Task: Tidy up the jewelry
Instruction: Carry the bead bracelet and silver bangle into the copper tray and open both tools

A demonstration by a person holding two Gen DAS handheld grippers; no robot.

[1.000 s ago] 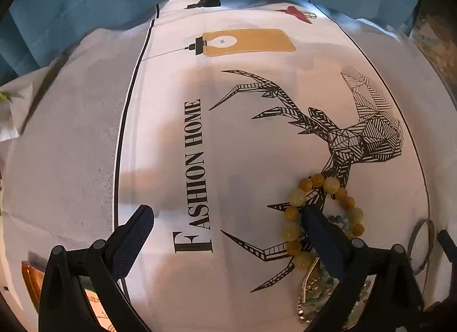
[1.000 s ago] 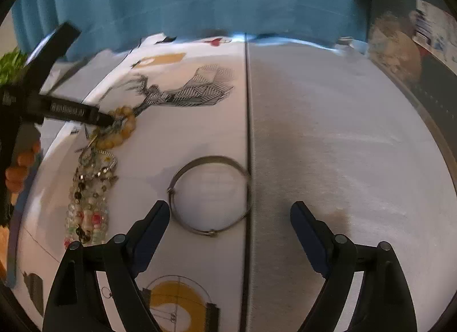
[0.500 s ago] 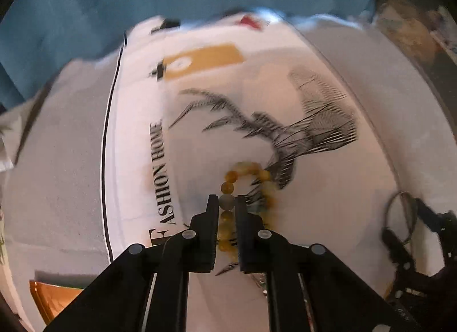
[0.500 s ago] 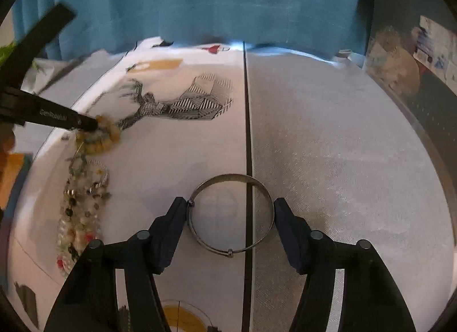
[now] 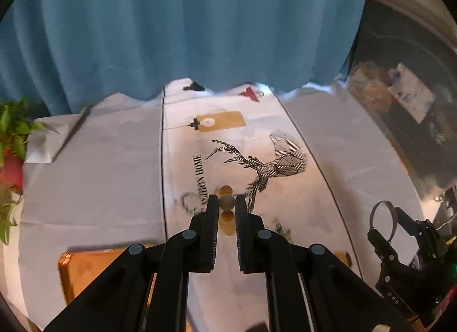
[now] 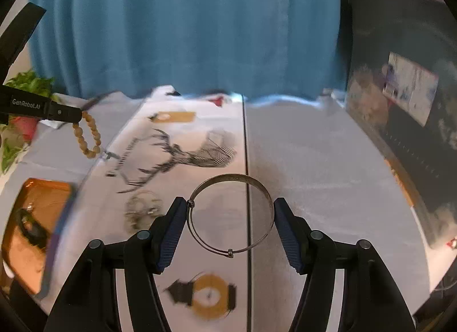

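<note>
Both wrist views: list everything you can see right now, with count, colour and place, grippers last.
Beaded bracelet: one, amber-yellow, hanging off the cloth from the left gripper.
Metal bangle: one, silver, held between the right gripper's fingers.
Remaining jewelry pile: one blurred cluster, pale, on the cloth below the deer print.
Tray: one, orange, at the table's left edge, dark item inside.
Tablecloth: one, white, deer print, covering the table.
Curtain: one, blue, behind the table.
Plant: one, green with red, far left.
Left gripper: black, shut on a bead.
Right gripper: black, blue pads, clamping the bangle.
</note>
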